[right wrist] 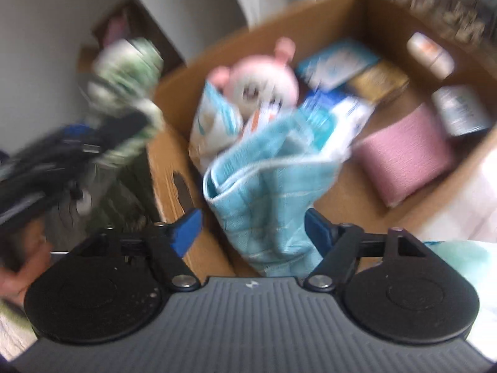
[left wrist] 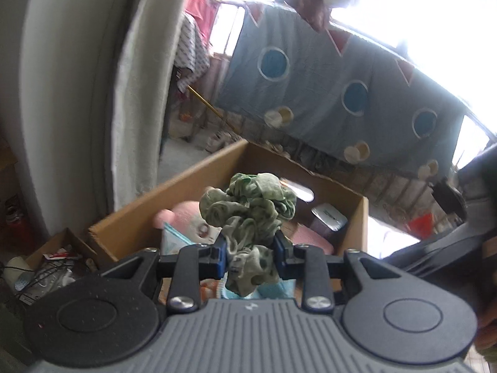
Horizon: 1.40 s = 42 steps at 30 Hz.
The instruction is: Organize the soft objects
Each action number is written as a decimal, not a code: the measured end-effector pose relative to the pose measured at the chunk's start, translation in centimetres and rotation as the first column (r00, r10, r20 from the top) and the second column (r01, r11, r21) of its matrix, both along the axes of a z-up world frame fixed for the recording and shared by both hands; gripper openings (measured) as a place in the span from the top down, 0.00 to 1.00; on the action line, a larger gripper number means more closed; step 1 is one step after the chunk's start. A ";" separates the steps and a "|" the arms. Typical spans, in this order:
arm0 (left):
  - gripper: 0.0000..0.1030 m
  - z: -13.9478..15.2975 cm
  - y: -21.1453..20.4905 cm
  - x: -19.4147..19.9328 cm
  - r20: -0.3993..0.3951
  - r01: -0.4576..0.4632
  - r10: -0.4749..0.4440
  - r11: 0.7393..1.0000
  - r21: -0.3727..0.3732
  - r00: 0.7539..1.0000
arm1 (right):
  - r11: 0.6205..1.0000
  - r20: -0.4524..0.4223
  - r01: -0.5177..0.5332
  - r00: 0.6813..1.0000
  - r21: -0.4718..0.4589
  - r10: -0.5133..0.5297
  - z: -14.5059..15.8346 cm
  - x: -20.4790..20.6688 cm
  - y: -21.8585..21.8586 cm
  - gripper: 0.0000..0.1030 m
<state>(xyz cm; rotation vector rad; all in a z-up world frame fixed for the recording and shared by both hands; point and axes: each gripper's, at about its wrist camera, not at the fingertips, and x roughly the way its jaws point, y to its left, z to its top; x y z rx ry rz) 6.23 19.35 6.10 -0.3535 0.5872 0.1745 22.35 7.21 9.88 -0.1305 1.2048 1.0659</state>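
Behind everything hangs a grey-blue cloth w/ blue circles [left wrist: 326, 71] by bright windows. Open brown cardboard box [right wrist: 279, 18] holds a pink plush toy [right wrist: 264, 77] and a crumpled light-blue checked towel [right wrist: 267, 192]. Right gripper [right wrist: 251, 227] jaws spread, towel btwn them, pads off it. Left gripper [left wrist: 248, 251] pinches a green crinkled fabric scrunchie [left wrist: 248, 208] above box.

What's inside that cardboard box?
Inside the cardboard box: a pink plush toy, a light blue towel, a pink roll, two pale bottles and some blurred packets. Whatever lies beneath the towel is covered.
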 end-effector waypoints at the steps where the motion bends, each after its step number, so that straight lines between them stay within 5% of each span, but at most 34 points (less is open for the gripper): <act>1: 0.71 -0.3 -0.2 0.8 -0.022 0.024 -0.025 1.000 -0.019 0.999 | 0.999 0.012 0.019 1.000 0.030 -0.020 0.8 0.0 -1.5 0.27; 7: 0.70 -2.9 -3.4 8.0 -0.183 0.185 -0.191 0.982 -0.049 0.964 | 0.976 0.024 0.117 0.992 0.186 -0.123 3.5 0.1 -9.7 0.24; 13: 0.67 -6.3 -5.2 13.1 -0.301 0.224 -0.244 0.970 -0.100 0.922 | 0.947 -0.025 0.193 0.981 0.255 -0.194 2.6 0.7 -15.7 0.24; 22: 0.37 -7.9 -6.5 15.2 -0.381 0.194 -0.229 0.973 -0.127 0.896 | 0.914 -0.089 0.285 0.958 0.288 -0.271 -0.1 1.0 -20.3 0.22; 32: 0.21 -2.5 -6.7 10.7 -0.256 0.158 -0.170 0.985 -0.069 0.952 | 0.848 -0.035 0.402 0.909 0.347 -0.416 -0.7 -1.5 -23.1 0.17; 36: 0.02 1.3 -8.1 5.8 -0.142 0.160 -0.148 0.984 0.078 0.979 | 0.804 0.090 0.470 0.842 0.363 -0.532 0.5 -3.8 -23.9 0.12; 42: 0.00 3.8 -10.2 -1.5 -0.032 0.174 -0.171 0.974 0.144 0.985 | 0.733 0.171 0.561 0.737 0.384 -0.653 1.0 -7.1 -24.6 0.01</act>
